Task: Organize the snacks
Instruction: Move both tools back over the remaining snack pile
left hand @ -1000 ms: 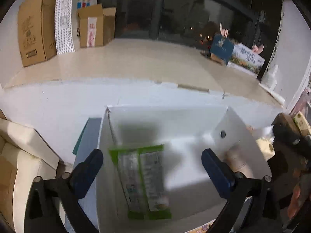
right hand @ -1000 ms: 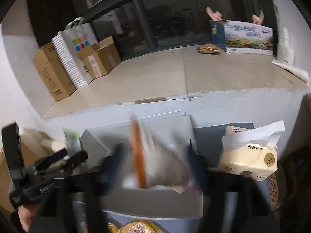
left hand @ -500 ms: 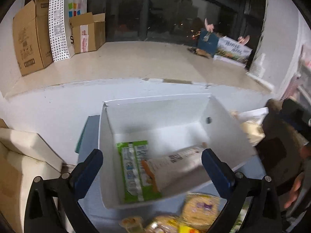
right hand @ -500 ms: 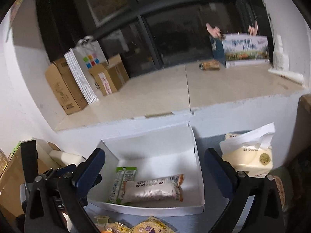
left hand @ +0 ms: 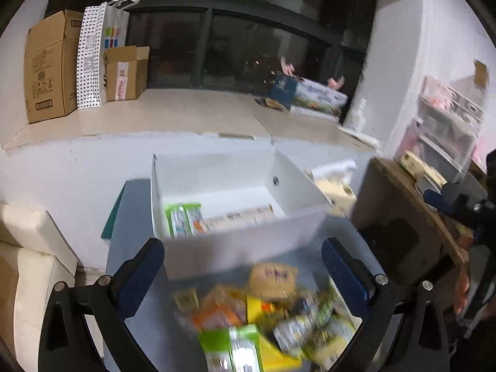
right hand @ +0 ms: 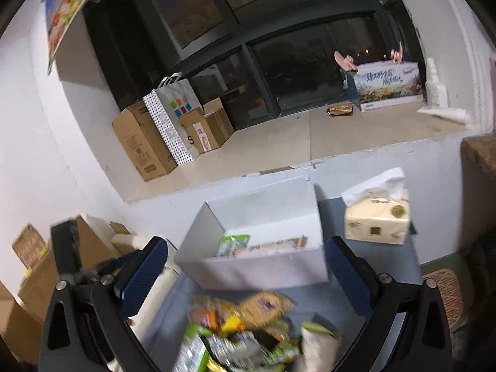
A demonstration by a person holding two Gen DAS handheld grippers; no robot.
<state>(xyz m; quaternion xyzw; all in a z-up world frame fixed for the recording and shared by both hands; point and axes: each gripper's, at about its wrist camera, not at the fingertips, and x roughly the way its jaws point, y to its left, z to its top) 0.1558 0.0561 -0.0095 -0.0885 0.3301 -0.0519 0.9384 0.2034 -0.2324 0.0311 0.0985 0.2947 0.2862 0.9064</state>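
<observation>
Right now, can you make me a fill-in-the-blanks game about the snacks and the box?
1. The green packet lies inside the white ____.
2. Both grippers, left and right, are open and hold ____.
3. The pile of loose snacks lies in ____ of the white box.
4. The tissue pack stands ____ the box.

Missing words: box; nothing; front; outside

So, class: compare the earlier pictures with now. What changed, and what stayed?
The right hand-held gripper let go of the white-and-orange packet into the white box; both hand-held grippers, including the left, drew back over the snack pile. The green packet stayed boxed.
</observation>
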